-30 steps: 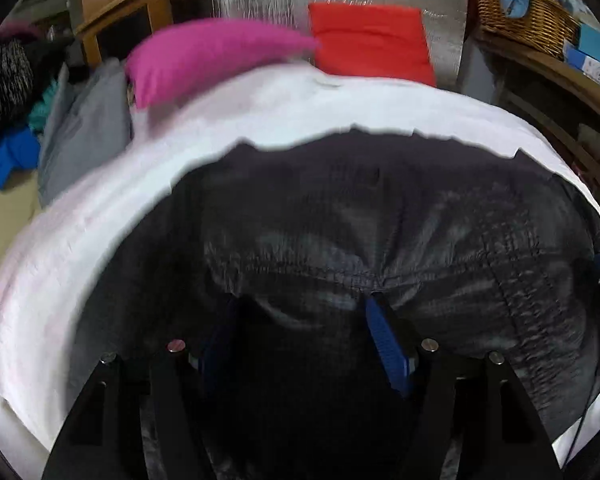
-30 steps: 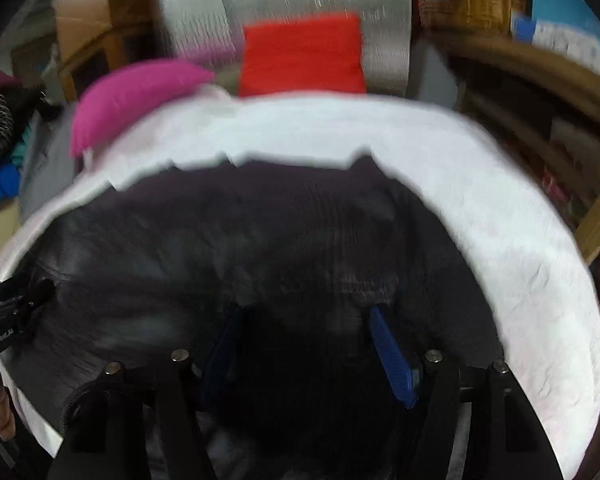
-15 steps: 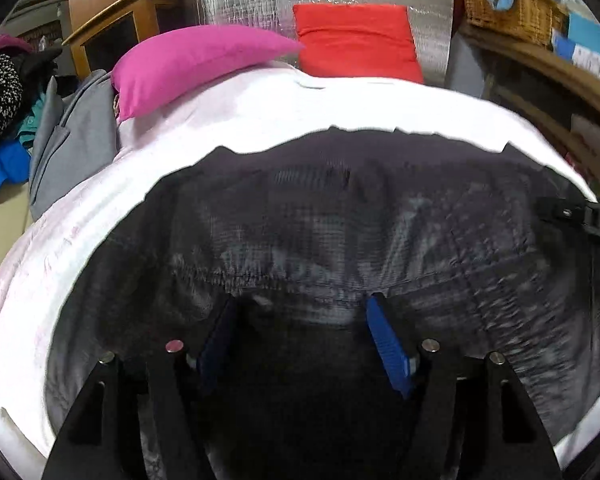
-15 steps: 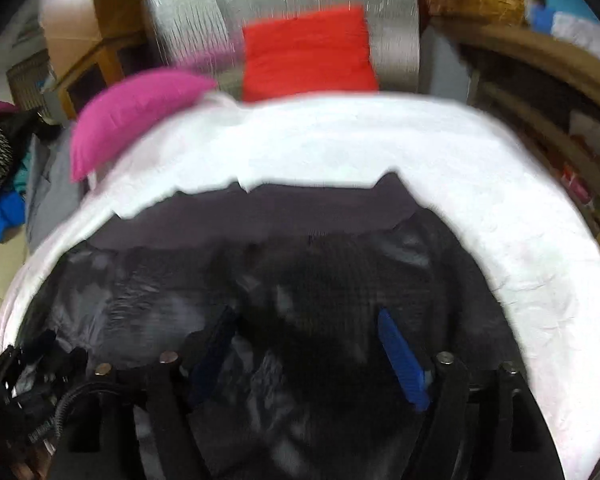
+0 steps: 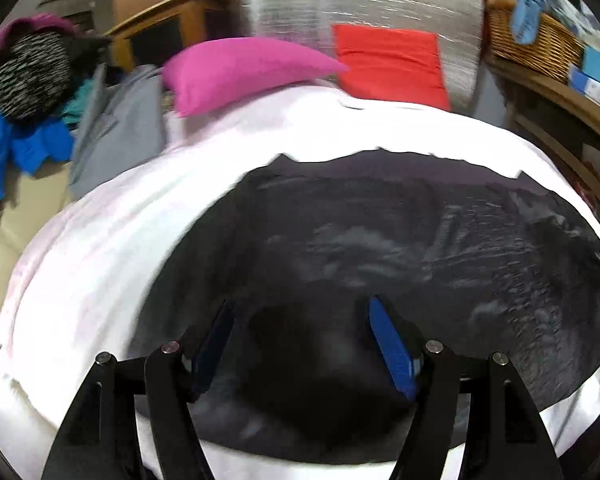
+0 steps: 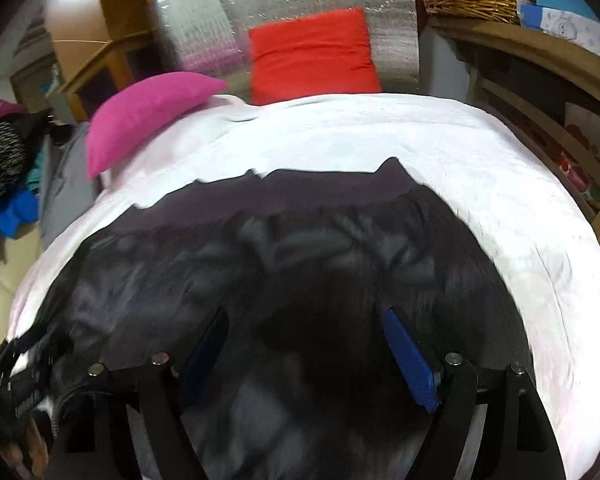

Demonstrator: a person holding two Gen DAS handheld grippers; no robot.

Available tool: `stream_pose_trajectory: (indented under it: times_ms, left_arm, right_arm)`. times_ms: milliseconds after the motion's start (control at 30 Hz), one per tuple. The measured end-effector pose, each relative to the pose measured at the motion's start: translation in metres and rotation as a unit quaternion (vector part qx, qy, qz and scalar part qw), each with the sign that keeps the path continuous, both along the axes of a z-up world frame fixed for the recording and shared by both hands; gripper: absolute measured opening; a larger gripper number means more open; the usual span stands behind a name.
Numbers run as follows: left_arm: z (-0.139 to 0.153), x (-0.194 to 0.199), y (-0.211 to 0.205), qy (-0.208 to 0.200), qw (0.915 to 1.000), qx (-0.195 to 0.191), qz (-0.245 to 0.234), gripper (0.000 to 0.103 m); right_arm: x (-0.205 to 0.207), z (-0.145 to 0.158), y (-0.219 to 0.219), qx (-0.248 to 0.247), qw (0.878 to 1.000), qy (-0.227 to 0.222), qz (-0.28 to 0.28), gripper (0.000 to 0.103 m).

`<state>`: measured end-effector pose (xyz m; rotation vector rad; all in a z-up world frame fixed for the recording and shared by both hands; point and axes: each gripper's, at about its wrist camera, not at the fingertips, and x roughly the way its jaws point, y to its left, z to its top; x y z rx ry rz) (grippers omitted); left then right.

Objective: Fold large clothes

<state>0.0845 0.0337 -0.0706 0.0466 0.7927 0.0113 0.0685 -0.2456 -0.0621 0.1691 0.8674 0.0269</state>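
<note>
Both claws have pulled back and up off the garment (image 5: 400, 264), so more white bedding (image 5: 100, 264) shows than a second ago. The right claw (image 6: 306, 344) has just been opening and now stands wide, nothing pinched between its blue pads; the left claw (image 5: 302, 338) is also spread, its pads clear of the cloth as far as the blur allows. The garment, dark and shiny, lies flat on the bed, running from 9 to 3 o'clock across both views, its far hem at 12 o'clock. It sits directly below and ahead of each claw, so neither hand is clearly nearer. Its near edge is cut off behind the claws. Beyond, a pink pillow (image 5: 244, 72) lies at 11 o'clock and a red cushion (image 5: 392, 64) at 12 to 1. Motion blur hides seams and folds.
</note>
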Motion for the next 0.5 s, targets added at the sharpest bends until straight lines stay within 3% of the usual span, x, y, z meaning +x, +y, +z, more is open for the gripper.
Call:
stream_pose_trajectory:
  times_ms: [133, 267, 500]
  left_arm:
    - [-0.015, -0.002, 0.026, 0.023, 0.9990, -0.003, 0.038, 0.071]
    - [-0.026, -0.002, 0.028, 0.034, 0.9989, 0.000, 0.033, 0.072]
    - [-0.009, -0.020, 0.032, 0.017, 0.9989, 0.003, 0.043, 0.071]
  right_arm:
    - [-0.022, -0.010, 0.013, -0.012, 1.000, -0.002, 0.003, 0.083]
    - [-0.022, -0.030, 0.021, -0.046, 0.999, 0.015, 0.016, 0.083]
    - [-0.039, -0.009, 0.011, -0.030, 1.000, -0.006, -0.006, 0.083]
